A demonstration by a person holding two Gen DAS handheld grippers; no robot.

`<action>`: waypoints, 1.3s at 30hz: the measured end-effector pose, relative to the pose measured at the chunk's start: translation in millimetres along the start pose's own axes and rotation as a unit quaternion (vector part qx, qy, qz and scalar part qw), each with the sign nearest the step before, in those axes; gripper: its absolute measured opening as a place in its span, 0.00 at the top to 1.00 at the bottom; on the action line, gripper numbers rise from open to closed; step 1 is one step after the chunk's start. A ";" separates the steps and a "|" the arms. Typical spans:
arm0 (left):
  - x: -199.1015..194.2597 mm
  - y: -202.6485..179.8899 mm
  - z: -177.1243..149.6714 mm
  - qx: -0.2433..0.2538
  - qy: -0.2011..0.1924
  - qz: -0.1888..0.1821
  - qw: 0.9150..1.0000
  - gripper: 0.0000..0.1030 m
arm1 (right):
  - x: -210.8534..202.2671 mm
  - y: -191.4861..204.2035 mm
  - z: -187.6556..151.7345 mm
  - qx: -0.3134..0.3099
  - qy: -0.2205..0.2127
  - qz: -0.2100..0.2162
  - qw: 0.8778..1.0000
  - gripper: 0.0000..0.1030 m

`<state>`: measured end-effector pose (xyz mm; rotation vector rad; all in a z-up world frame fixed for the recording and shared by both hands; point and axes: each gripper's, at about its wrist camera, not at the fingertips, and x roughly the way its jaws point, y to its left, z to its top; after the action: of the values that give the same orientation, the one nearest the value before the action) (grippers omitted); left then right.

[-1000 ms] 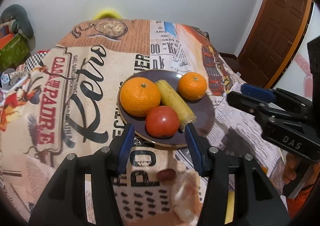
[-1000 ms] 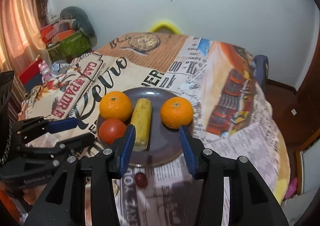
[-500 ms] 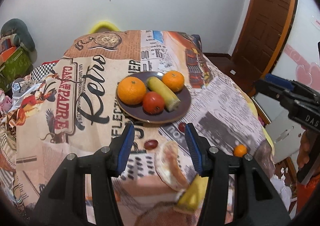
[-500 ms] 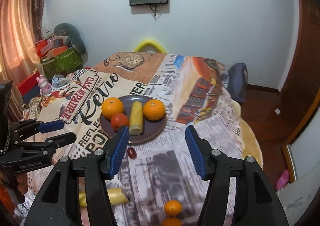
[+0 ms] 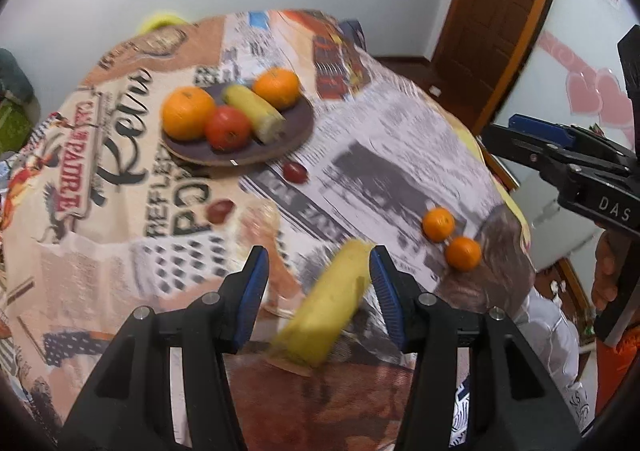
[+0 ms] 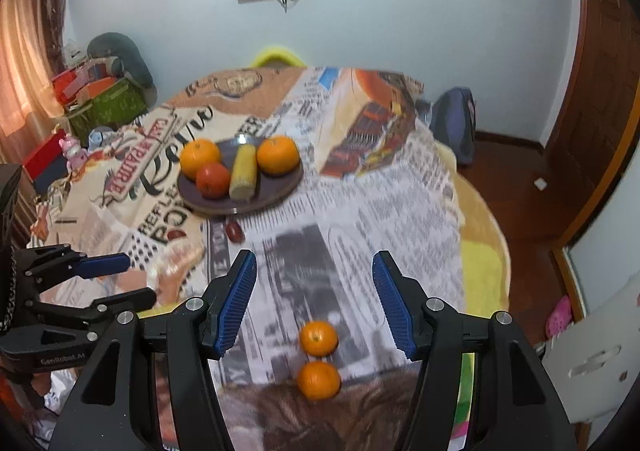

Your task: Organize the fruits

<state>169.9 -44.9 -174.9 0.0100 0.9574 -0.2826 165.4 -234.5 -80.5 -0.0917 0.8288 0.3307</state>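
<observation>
1. Both grippers have drawn back from the plate (image 6: 280, 193) towards the near edge of the bench (image 6: 400, 211); the plate now lies well apart from either, and the near-edge fruit has come into view.
2. Left gripper (image 5: 318, 271): jaws apart, nothing pressed; a yellow banana-like piece (image 5: 328, 311), blurred, lies on the cloth below between them.
3. Right gripper (image 6: 314, 279): jaws apart and empty, wider than a second ago.
4. Two small oranges (image 6: 319, 338), touching, sit by the near edge under the right jaws.
5. Two dark red fruits (image 5: 295, 172) lie just beside the plate.
6. The plate holds two oranges (image 5: 188, 113), a tomato (image 5: 228, 128) and a second yellow piece (image 5: 254, 113).
</observation>
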 end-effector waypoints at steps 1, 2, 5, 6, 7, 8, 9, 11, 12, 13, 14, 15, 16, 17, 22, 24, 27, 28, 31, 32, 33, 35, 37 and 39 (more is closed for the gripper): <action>5.5 -2.8 -1.4 0.003 0.008 0.000 1.000 0.50 | 5.1 -1.7 -4.6 0.003 0.008 0.001 1.000 0.45; 10.7 -5.8 -3.1 0.008 0.014 0.000 1.000 0.50 | 8.2 -3.4 -8.8 0.005 0.014 0.001 1.000 0.45; 23.5 -12.4 -7.3 0.020 0.029 0.000 0.999 0.50 | 18.3 -7.3 -20.2 0.010 0.033 0.003 0.999 0.45; 28.0 -14.3 -8.9 0.023 0.035 0.000 0.999 0.50 | 20.1 -8.5 -22.4 0.011 0.037 0.004 0.999 0.45; 31.5 -15.0 -9.6 0.025 0.039 0.001 0.999 0.50 | 24.1 -10.0 -25.6 0.013 0.043 0.005 0.999 0.45; 36.6 -15.9 -10.7 0.027 0.046 0.002 0.999 0.50 | 27.0 -11.3 -28.1 0.015 0.048 0.007 0.999 0.45; 41.3 -16.5 -11.9 0.028 0.052 0.003 0.998 0.50 | 31.6 -12.7 -31.7 0.018 0.054 0.010 0.998 0.45; 47.9 -17.1 -13.1 0.030 0.058 0.008 0.998 0.50 | 38.2 -14.6 -38.3 0.022 0.064 0.016 0.998 0.45; 50.1 -17.7 -13.3 0.033 0.060 0.011 0.998 0.49 | 41.1 -14.3 -39.7 0.023 0.067 0.017 0.997 0.45; 52.4 -18.0 -13.1 0.035 0.061 0.013 0.997 0.50 | 44.7 -14.8 -43.9 0.026 0.072 0.020 0.997 0.45; 54.1 -17.4 -12.8 0.034 0.061 0.011 0.997 0.50 | 47.2 -14.7 -45.4 0.028 0.076 0.022 0.997 0.45; 55.6 -16.4 -12.4 0.032 0.062 0.008 0.998 0.49 | 50.2 -14.4 -47.9 0.029 0.081 0.025 0.996 0.45; 57.9 -15.2 -12.0 0.028 0.062 0.004 0.998 0.49 | 53.2 -13.4 -50.7 0.029 0.085 0.028 0.996 0.45; 59.4 -14.0 -11.5 0.026 0.063 0.001 0.998 0.49 | 56.2 -12.6 -53.2 0.028 0.090 0.030 0.995 0.45; 66.0 -11.5 -9.8 0.019 0.059 -0.009 0.998 0.50 | 68.1 -8.8 -62.4 0.023 0.107 0.035 0.993 0.48; 67.1 -12.7 -8.4 0.023 0.057 -0.011 0.998 0.54 | 70.9 -8.5 -64.1 0.021 0.111 0.036 0.993 0.53; 66.9 -12.4 -5.2 0.019 0.050 -0.006 0.999 0.59 | 74.7 -10.8 -62.9 0.021 0.114 0.033 0.993 0.60; 66.4 -10.9 -3.4 0.015 0.048 -0.003 0.999 0.60 | 74.8 -12.0 -62.8 0.021 0.114 0.033 0.993 0.63; 61.5 -3.9 0.9 0.003 0.041 -0.003 0.999 0.63 | 76.0 -14.3 -62.7 0.020 0.114 0.033 0.993 0.67; 58.4 -1.3 1.9 -0.002 0.037 -0.005 0.999 0.63 | 77.3 -13.8 -62.5 0.020 0.114 0.033 0.993 0.68; 55.1 0.5 2.7 -0.005 0.033 -0.006 0.999 0.64 | 77.7 -13.8 -62.6 0.020 0.114 0.034 0.993 0.68; 46.1 4.1 5.0 -0.008 0.020 -0.005 1.000 0.64 | 77.8 -13.9 -62.4 0.022 0.111 0.034 0.993 0.69; 34.8 7.0 8.0 -0.012 0.004 -0.002 1.000 0.64 | 77.2 -13.8 -60.9 0.026 0.110 0.038 0.993 0.69; 22.2 11.0 11.7 -0.017 -0.015 -0.002 1.000 0.65 | 75.0 -12.8 -57.9 0.027 0.103 0.040 0.994 0.69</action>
<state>193.9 -41.1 -187.4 -0.0276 0.9322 -0.2682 175.7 -239.7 -175.4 -0.0426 1.0471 0.3777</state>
